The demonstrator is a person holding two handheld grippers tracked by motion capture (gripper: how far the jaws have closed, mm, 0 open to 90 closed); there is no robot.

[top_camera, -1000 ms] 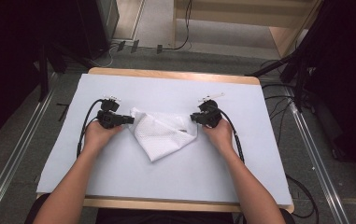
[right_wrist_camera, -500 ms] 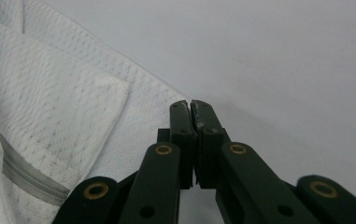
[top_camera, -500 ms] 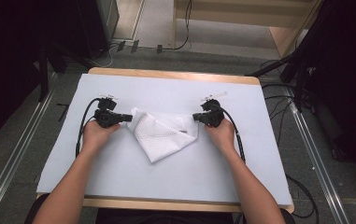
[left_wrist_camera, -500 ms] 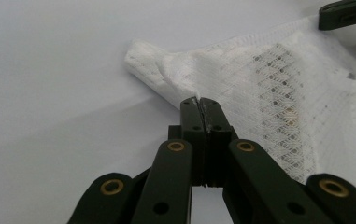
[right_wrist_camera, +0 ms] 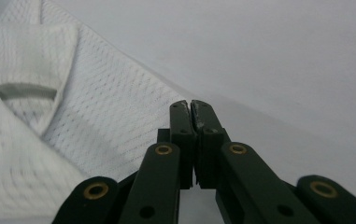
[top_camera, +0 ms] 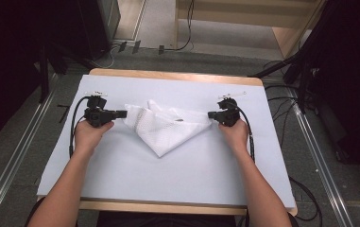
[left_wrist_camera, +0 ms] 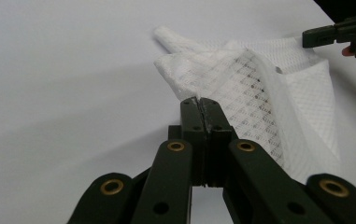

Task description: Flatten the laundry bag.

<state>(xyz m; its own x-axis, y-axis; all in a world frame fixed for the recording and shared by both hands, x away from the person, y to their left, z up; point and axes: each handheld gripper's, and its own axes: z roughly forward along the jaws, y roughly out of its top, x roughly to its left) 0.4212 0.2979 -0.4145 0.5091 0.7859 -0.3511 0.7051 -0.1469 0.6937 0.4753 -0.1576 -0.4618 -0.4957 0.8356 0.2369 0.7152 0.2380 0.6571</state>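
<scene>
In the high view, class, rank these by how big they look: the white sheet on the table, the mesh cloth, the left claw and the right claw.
1. White sheet
2. Mesh cloth
3. Left claw and right claw: they look about alike, so I leave them unranked.

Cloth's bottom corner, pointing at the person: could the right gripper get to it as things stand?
Probably yes, once it lets go: the right gripper is shut on the cloth's right corner, and bare table lies between.
</scene>
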